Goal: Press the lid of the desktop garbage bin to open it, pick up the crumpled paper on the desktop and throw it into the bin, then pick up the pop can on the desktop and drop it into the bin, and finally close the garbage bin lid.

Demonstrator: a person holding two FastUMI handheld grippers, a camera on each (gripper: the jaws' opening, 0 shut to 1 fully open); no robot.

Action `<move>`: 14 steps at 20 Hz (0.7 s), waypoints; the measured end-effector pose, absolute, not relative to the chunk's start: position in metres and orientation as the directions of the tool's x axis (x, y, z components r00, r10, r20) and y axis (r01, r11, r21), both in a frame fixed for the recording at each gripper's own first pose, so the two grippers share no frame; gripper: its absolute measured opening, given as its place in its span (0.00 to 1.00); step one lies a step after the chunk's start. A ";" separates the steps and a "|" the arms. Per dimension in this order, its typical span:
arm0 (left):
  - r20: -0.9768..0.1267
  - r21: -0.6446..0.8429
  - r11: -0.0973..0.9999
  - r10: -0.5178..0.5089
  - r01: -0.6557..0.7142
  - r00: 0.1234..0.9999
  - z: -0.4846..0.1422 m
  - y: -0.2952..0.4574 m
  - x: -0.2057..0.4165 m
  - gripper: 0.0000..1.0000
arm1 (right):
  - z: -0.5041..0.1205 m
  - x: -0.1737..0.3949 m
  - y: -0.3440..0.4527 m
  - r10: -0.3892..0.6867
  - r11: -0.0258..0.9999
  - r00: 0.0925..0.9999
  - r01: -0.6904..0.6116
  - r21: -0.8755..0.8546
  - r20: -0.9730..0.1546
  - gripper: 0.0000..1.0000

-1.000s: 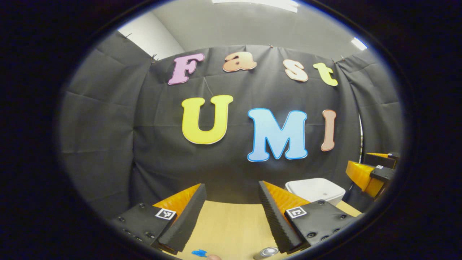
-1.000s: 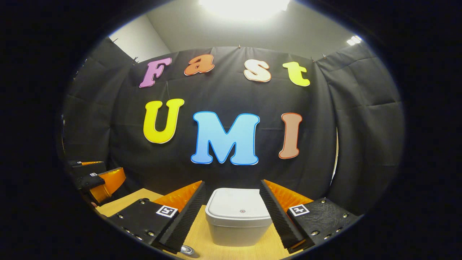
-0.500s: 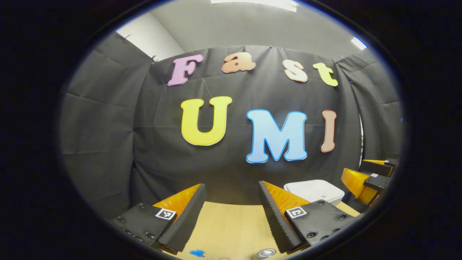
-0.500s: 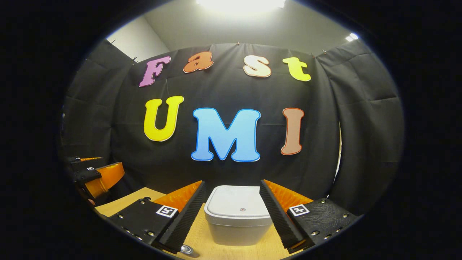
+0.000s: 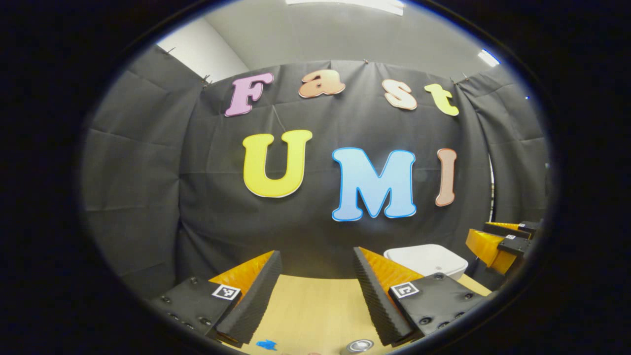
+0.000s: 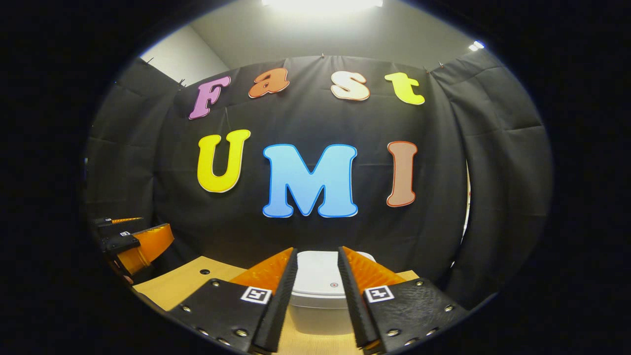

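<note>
We count two grippers, one white garbage bin [image 6: 320,291], one pop can [image 5: 359,346] and one wooden desktop [image 5: 315,305]. In the left gripper view, the left gripper [image 5: 316,296] holds its two fingers wide apart with bare desktop between them, gripping nothing. At the bottom rim of that view the pop can shows as a round metal top cut off by the edge, so we cannot make out its body or whether it stands or lies. Beside it a small blue scrap [image 5: 266,344] is also cropped at the edge, and we cannot tell what it is. The bin sits to the right in that view, its near side hidden behind the left gripper's right finger, with its lid [image 5: 426,259] down. Farther right, the right gripper [image 5: 500,239] appears small at the edge. In the right gripper view, the right gripper [image 6: 315,296] has its fingers drawn to a narrow gap, and the bin stands just beyond them, its lid [image 6: 318,278] closed with a small round mark on top; the fingers cover both sides of the bin, and we cannot tell whether they touch it. The left gripper [image 6: 133,241] shows at the far left there, partly cut off, and a small dark hole [image 6: 204,271] marks the desktop near it.
</note>
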State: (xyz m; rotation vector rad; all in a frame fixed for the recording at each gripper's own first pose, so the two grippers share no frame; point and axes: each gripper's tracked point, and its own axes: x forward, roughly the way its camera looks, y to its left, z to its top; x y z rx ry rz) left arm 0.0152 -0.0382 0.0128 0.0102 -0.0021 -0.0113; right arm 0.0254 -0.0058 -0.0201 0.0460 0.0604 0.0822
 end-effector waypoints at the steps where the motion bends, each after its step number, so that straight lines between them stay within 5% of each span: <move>1: 0.000 0.011 1.000 -0.012 0.012 1.000 0.012 -0.039 0.016 0.94 | -0.021 0.027 -0.005 0.079 0.996 0.995 -0.076 0.047 -0.060 0.42; 4: -0.004 0.012 1.000 -0.018 0.018 1.000 0.010 -0.041 0.019 0.94 | -0.026 0.029 -0.007 0.072 0.997 0.995 -0.070 0.038 -0.075 0.40; 7: -0.007 0.015 1.000 -0.019 0.019 1.000 0.008 -0.041 0.022 0.94 | -0.033 0.033 -0.010 0.060 0.997 0.995 -0.055 0.057 -0.084 0.07; 14: -0.020 0.020 1.000 -0.021 0.022 1.000 0.004 -0.039 0.031 0.95 | -0.049 0.055 -0.012 0.058 0.997 0.992 -0.053 0.050 -0.115 0.00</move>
